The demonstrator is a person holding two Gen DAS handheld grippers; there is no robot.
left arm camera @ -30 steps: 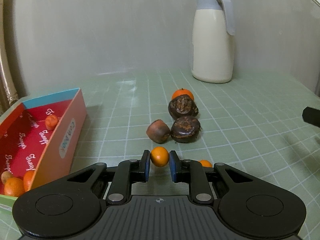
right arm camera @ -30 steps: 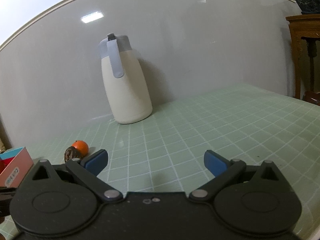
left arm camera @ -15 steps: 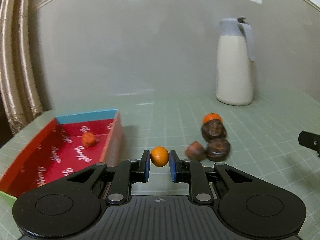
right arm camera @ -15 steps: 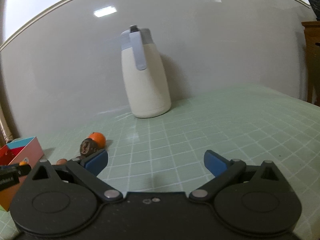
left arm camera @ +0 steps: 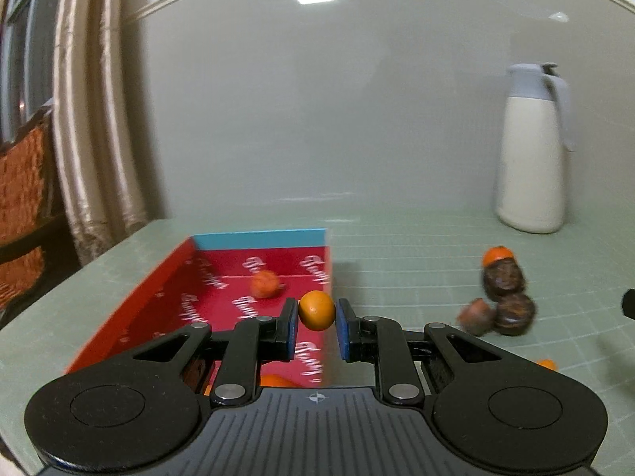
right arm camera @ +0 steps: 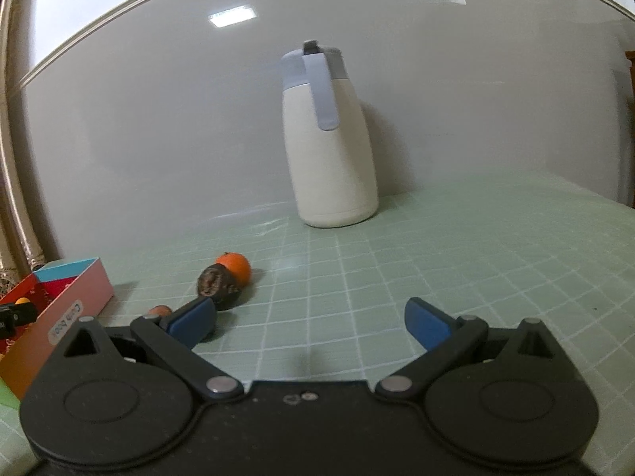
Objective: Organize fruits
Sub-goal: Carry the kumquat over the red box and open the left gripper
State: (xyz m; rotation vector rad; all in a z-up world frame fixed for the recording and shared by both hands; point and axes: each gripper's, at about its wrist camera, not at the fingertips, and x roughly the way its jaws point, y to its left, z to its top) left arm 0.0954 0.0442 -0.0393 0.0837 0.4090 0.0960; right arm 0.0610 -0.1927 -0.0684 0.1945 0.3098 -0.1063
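The left gripper (left arm camera: 316, 323) is clamped on a small orange (left arm camera: 316, 310), held above the right wall of the red box (left arm camera: 222, 289). The right gripper (right arm camera: 309, 323) is wide open with nothing in it. The dark fruits (left arm camera: 504, 297) at 3 o'clock look blurry, maybe chestnuts.

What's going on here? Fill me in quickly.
A person is sorting fruit with two handheld grippers. The left gripper is shut on a small orange fruit, held above the near edge of the red box, which already contains fruit. The right gripper is open and empty. Dark fruits remain on the table.
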